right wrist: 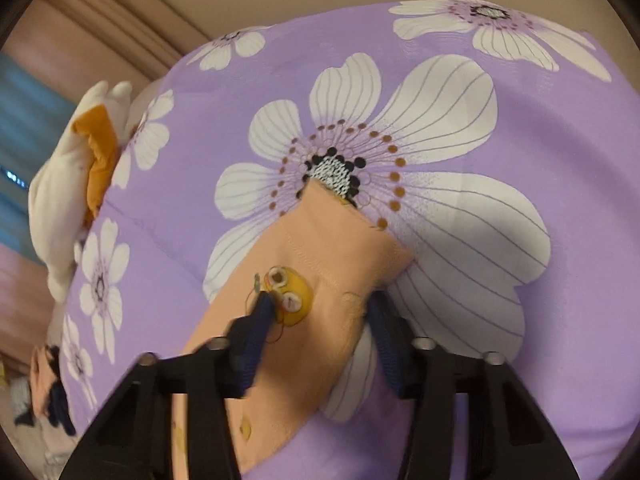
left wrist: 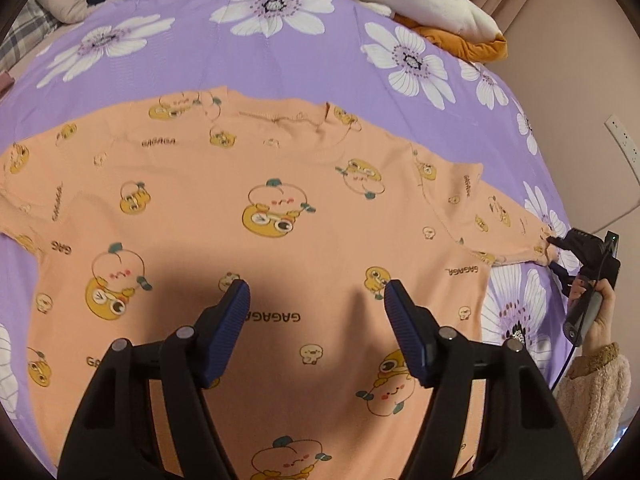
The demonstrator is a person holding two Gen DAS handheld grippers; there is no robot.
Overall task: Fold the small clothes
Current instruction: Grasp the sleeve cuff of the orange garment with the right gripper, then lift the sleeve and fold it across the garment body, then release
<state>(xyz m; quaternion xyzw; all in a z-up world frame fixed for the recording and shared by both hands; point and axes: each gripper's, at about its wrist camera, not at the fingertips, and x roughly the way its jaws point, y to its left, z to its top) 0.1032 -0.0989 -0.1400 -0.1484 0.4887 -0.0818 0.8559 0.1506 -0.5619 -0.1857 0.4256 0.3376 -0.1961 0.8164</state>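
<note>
A: Where's the peach cartoon-print shirt (left wrist: pixel 280 208)?
B: Spread flat on the purple flowered bedsheet (left wrist: pixel 248 60), its hem cut off at 6 o'clock.
A: The left gripper (left wrist: pixel 316 292)?
B: Hovering unclenched over the shirt's middle.
A: The right gripper (right wrist: pixel 320 308)?
B: Straddling the sleeve end (right wrist: pixel 320 256); blur hides whether it pinches. Bare sheet toward 12.
</note>
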